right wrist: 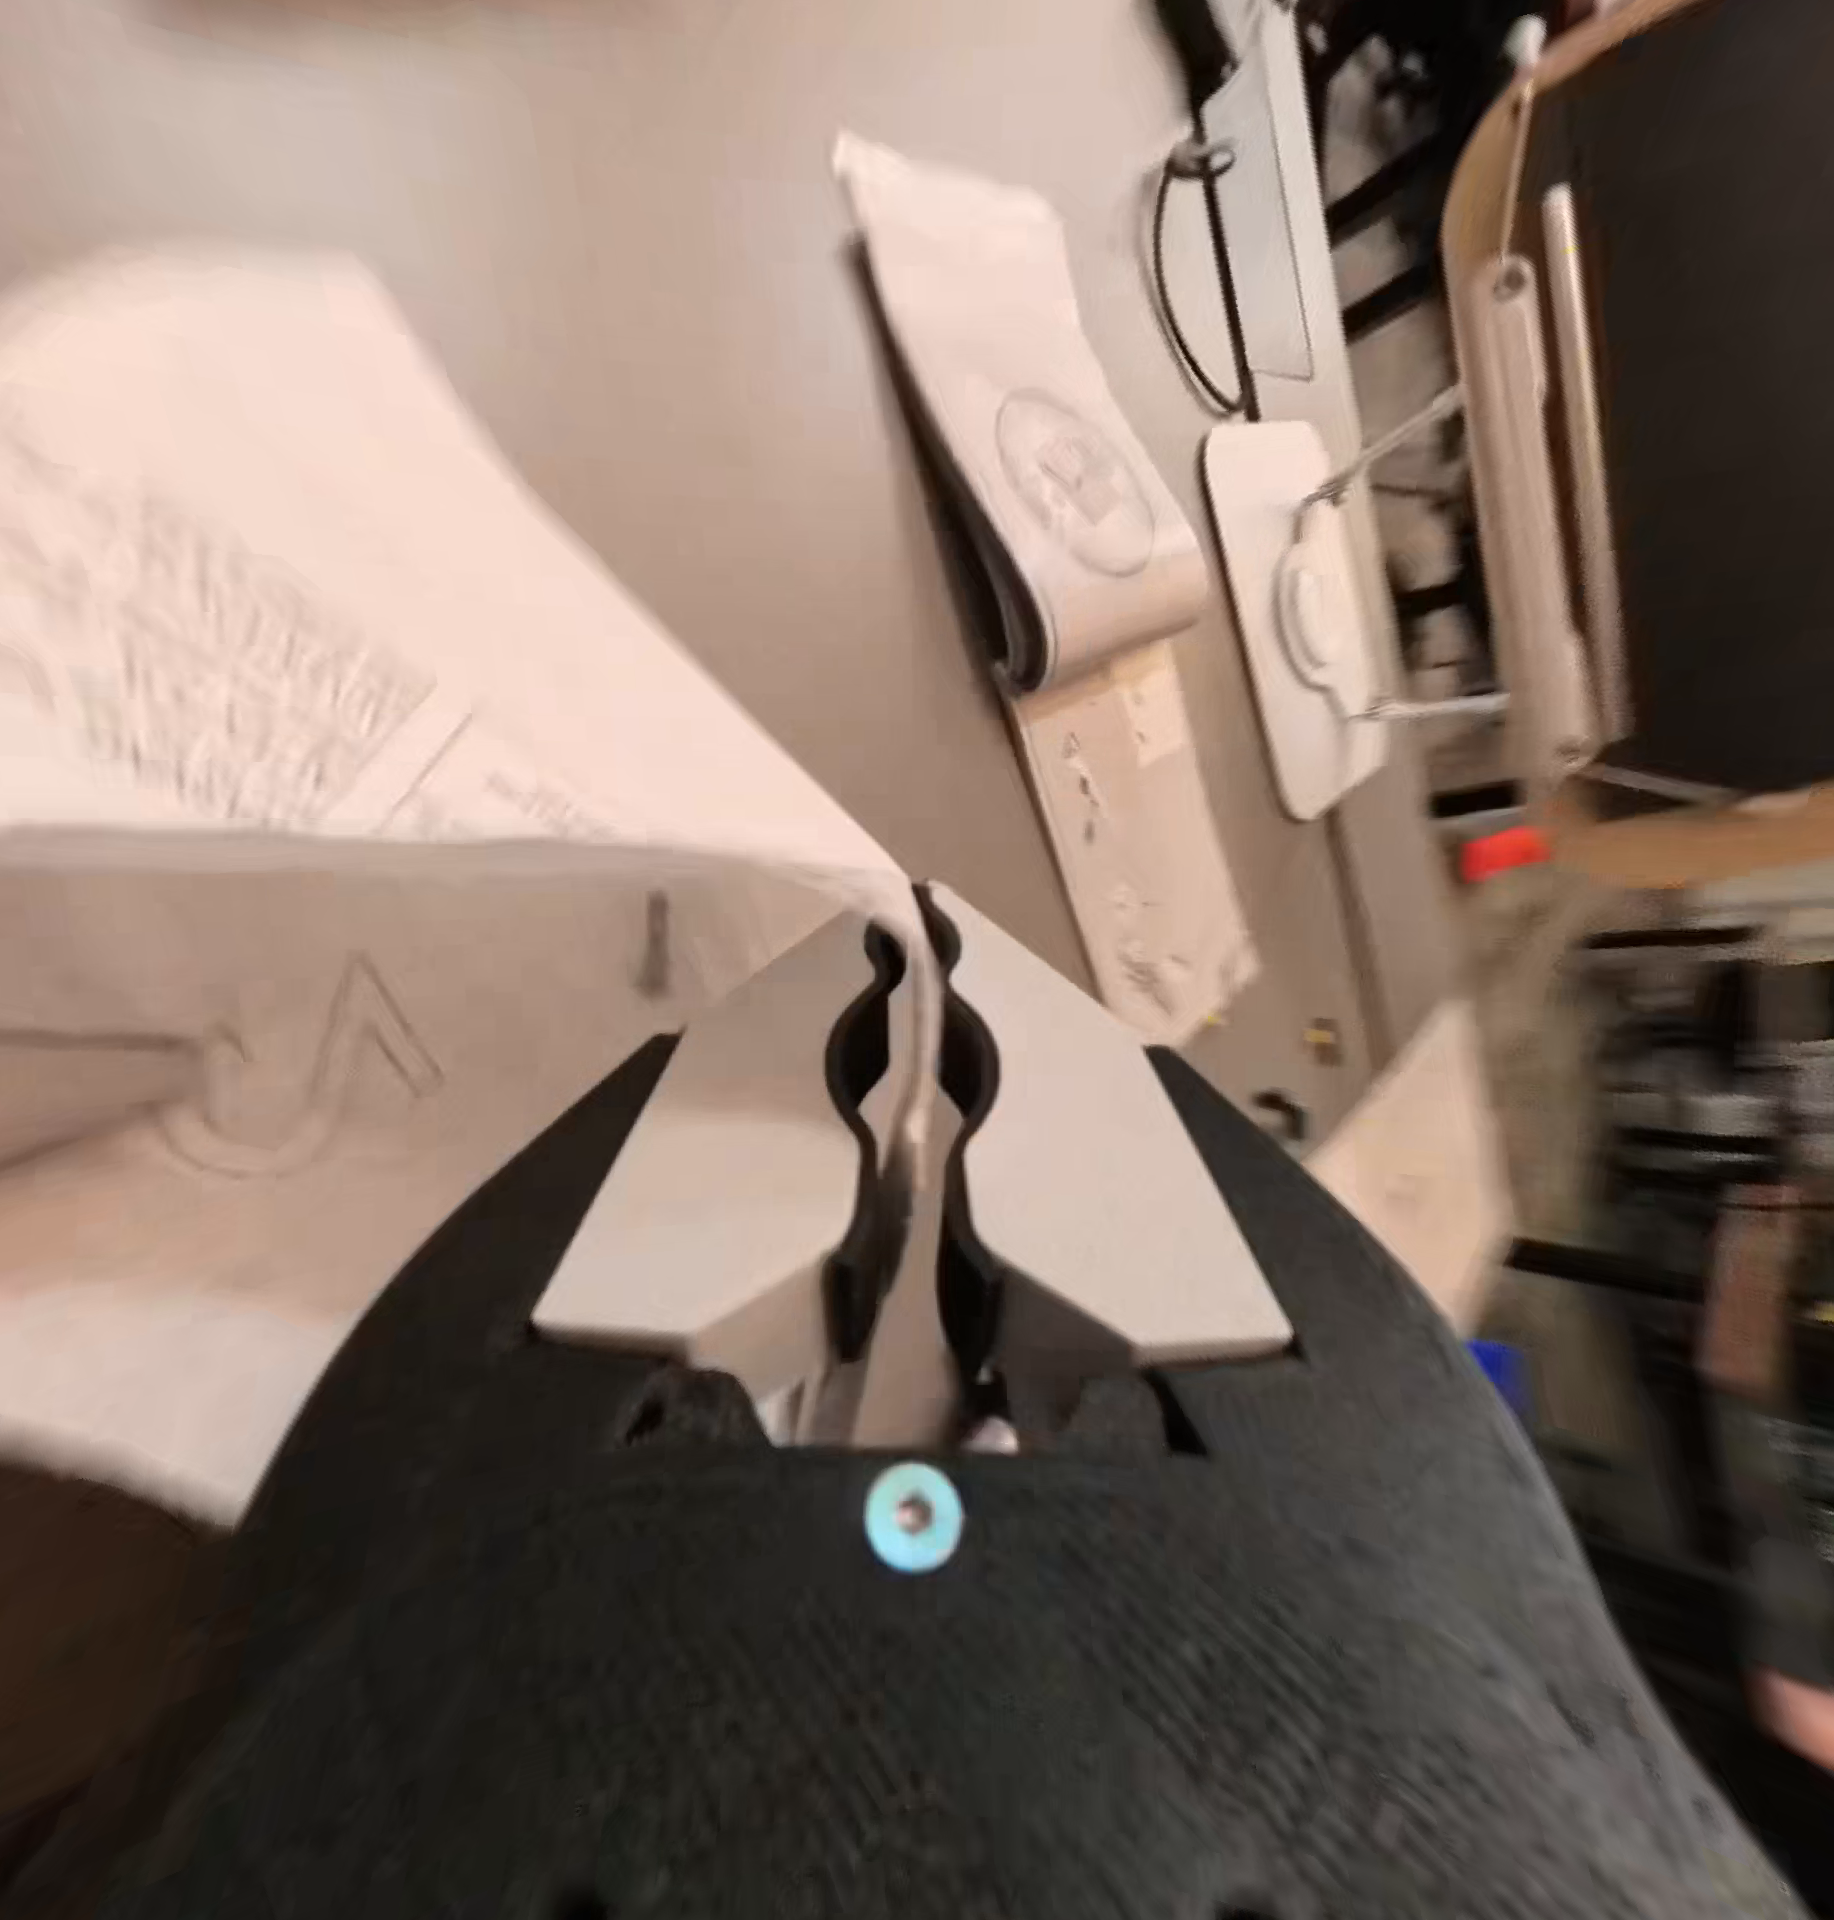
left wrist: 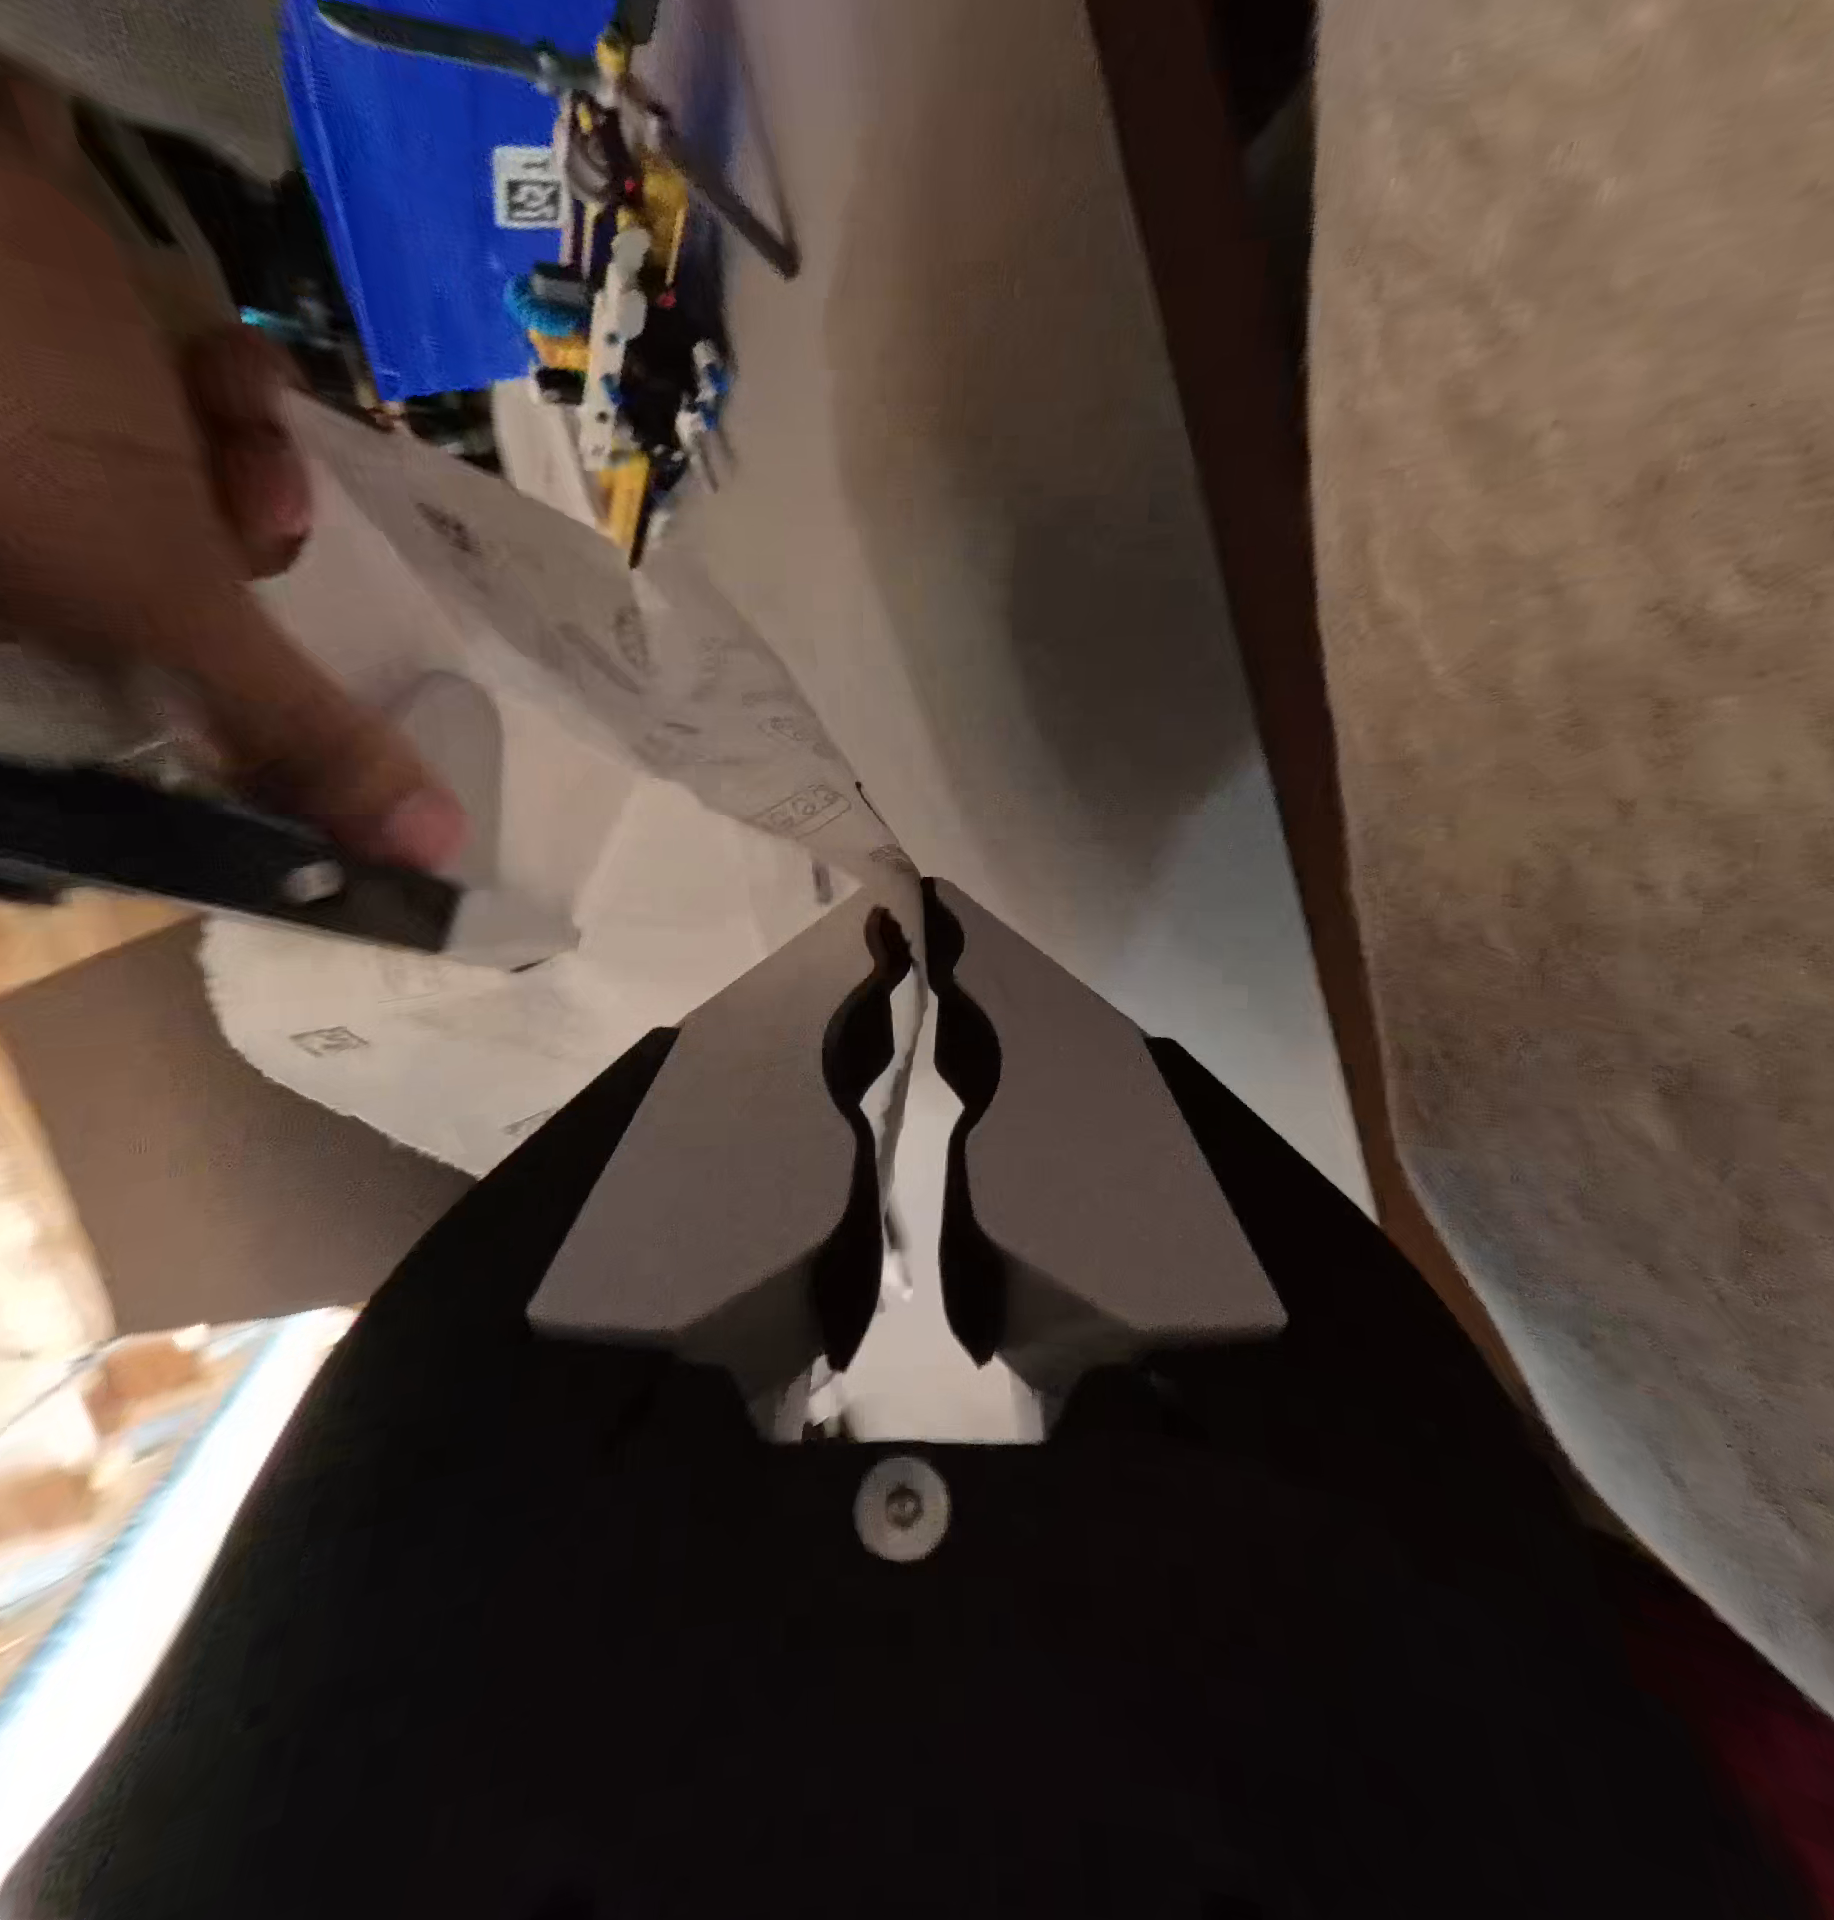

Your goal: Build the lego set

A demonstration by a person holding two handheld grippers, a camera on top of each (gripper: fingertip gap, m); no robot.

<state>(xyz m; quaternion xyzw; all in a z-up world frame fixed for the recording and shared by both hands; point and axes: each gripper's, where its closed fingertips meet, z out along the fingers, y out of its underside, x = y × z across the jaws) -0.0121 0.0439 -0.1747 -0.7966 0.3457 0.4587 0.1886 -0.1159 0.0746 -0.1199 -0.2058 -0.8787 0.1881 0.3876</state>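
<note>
Both claws are pinching the same white paper bag [left wrist: 684, 707], the kind that carries the pieces of the set, so the step in hand looks like tearing or pulling it open. To do it well, I judge the two grips should stay close to one edge and pull apart evenly over the table [left wrist: 944, 468], so that loose pieces drop onto the top and not past its rim to the carpet [left wrist: 1619, 727]. The left claw [left wrist: 908, 920] is nearly shut, its tips clamped on a fold of the paper that runs down between the fingers. The right claw [right wrist: 908, 920] is likewise narrow, gripping a sheet of the bag [right wrist: 321, 644] that fans out to the left. The half-built lego model [left wrist: 632, 312], yellow, black and white, stands farther off on the table beside a blue box [left wrist: 414, 208], well apart from both claws. Motion blur hides finer detail.
</note>
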